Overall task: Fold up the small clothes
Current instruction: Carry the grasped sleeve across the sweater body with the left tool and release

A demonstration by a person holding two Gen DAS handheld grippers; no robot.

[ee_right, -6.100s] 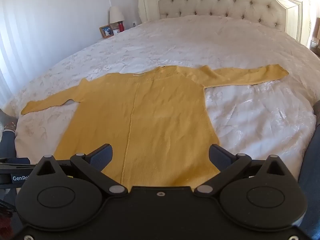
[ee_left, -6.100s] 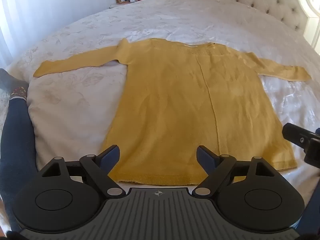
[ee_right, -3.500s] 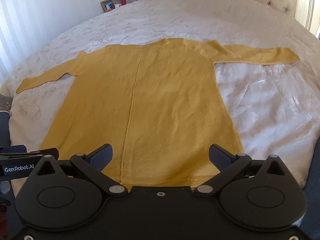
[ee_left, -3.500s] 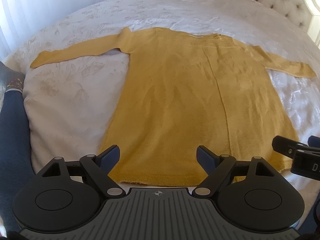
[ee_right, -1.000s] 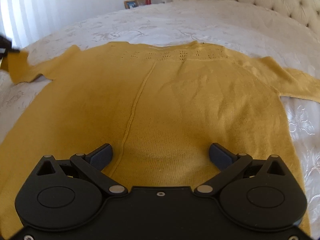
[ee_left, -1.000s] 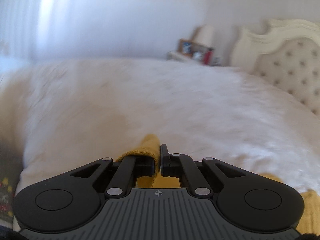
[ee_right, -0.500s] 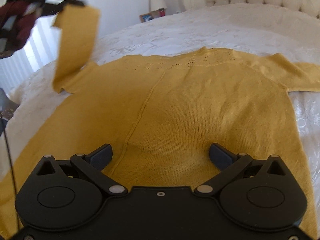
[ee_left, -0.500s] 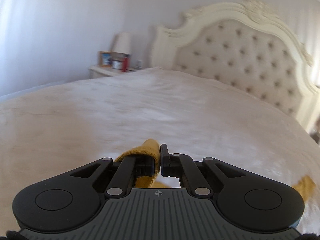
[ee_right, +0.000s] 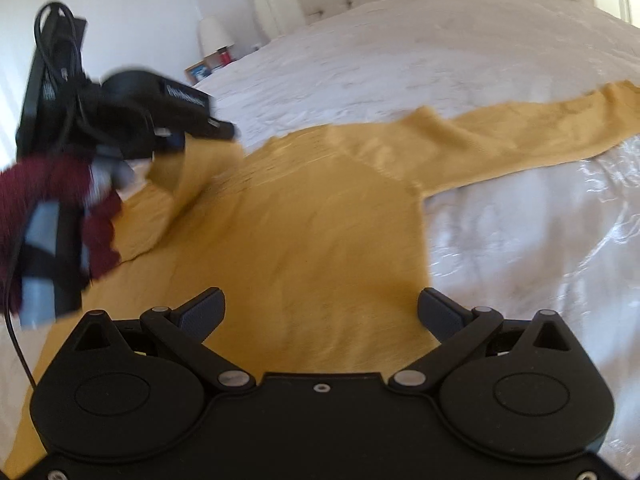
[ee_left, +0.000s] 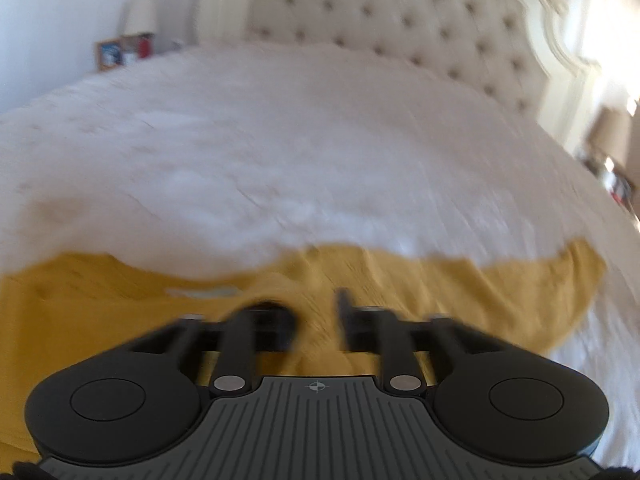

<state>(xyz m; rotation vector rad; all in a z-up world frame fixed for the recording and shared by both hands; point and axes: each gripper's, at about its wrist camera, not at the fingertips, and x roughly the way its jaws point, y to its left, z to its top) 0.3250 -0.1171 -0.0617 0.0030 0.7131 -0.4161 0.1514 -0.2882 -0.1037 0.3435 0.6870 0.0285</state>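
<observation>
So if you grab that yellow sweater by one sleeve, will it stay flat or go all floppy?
Probably floppy: the sleeve under the left gripper already bends and droops onto the sweater. It looks like thin knit, so likely light. It shouldn't slip much, since the fuzzy cloth seems to lie snug on the bed.

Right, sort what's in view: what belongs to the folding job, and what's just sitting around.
Belongs to the job:
- yellow sweater
- its left sleeve, being let go by the opening left hand-held gripper
- right hand-held gripper, open, empty

Just there:
- bed cover
- headboard
- lamp
- picture frame
</observation>
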